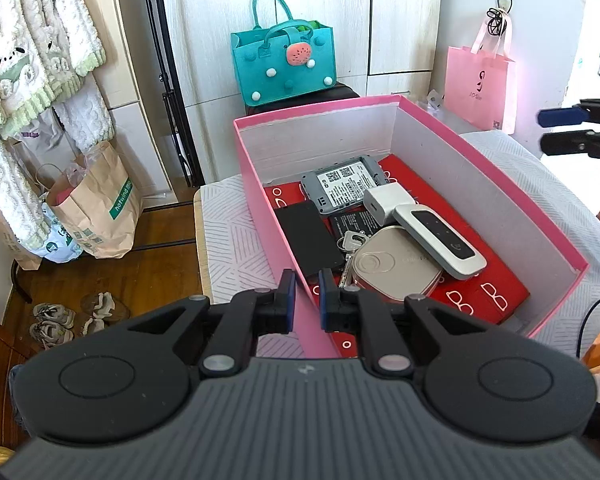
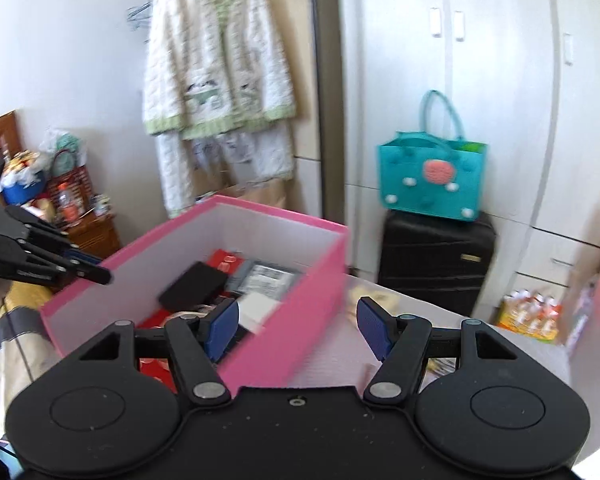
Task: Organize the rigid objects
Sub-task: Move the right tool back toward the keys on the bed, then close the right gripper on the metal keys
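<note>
A pink box (image 1: 500, 184) stands on the cloth-covered table (image 1: 228, 248). Inside lie a grey router (image 1: 346, 186), a white charger (image 1: 384, 202), a white pocket modem (image 1: 440, 240), a black slab (image 1: 310, 236), keys (image 1: 350, 244) and a beige case (image 1: 396, 272) on red packets. My left gripper (image 1: 307, 292) is shut on the box's near wall, one pad inside and one outside. My right gripper (image 2: 298, 312) is open and holds nothing. It hovers over the pink box's (image 2: 284, 332) right wall. In the left wrist view the right gripper (image 1: 560, 128) shows at the right edge, apart from the box.
A teal felt bag (image 1: 284, 60) sits on a black suitcase (image 2: 436, 260) behind the table. A pink gift bag (image 1: 480, 84) hangs at the back right. Paper bags (image 1: 96, 208) and shoes (image 1: 56, 320) are on the floor at left, under hanging robes (image 1: 32, 40).
</note>
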Tool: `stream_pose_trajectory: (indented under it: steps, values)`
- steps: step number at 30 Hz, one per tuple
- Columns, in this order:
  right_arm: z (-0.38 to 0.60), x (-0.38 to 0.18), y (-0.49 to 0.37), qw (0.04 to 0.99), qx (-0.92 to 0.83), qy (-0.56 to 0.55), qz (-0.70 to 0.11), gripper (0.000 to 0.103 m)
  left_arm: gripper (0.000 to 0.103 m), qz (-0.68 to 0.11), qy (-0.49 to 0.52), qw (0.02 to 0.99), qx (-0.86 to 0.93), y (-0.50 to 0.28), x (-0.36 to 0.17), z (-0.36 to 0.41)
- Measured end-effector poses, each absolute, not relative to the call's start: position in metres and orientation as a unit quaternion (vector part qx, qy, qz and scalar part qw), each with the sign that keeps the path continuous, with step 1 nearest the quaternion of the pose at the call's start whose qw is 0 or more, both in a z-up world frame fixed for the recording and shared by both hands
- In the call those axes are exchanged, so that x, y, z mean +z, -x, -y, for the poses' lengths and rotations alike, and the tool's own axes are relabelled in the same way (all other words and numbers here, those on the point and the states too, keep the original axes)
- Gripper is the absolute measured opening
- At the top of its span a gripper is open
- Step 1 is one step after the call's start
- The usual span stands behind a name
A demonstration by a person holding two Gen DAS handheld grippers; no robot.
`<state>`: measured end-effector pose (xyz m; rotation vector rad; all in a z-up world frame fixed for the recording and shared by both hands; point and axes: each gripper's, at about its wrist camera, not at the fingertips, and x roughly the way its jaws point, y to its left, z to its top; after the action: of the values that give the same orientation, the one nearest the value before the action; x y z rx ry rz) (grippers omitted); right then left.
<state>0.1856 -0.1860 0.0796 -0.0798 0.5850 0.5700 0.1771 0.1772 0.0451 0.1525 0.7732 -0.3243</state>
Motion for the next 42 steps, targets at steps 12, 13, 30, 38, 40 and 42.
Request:
stream_pose_trajectory:
  steps: [12, 13, 30, 38, 40, 42]
  values:
    - [0.227, 0.006, -0.187, 0.902, 0.274, 0.032, -0.332, 0.044, 0.01, -0.375, -0.077, 0.911, -0.154, -0.176, 0.045, -0.176]
    - [0.222, -0.003, -0.189, 0.897, 0.275, 0.054, -0.341, 0.042, 0.01, -0.375, -0.077, 0.911, -0.153, -0.176, 0.045, -0.176]
    - [0.191, -0.037, -0.225, 0.888, 0.302, 0.127, -0.322, 0.005, 0.01, -0.379, -0.077, 0.91, -0.151, -0.175, 0.046, -0.175]
    - [0.207, -0.015, -0.228, 0.89, 0.296, -0.014, -0.348, 0.005, 0.01, -0.38, -0.077, 0.91, -0.15, -0.175, 0.046, -0.174]
    - [0.213, -0.006, -0.23, 0.886, 0.299, -0.051, -0.351, 0.005, 0.01, -0.381, -0.074, 0.909, -0.149, -0.175, 0.046, -0.174]
    - [0.215, 0.003, -0.231, 0.881, 0.305, -0.081, -0.352, 0.005, 0.01, -0.382, -0.074, 0.909, -0.147, -0.175, 0.046, -0.174]
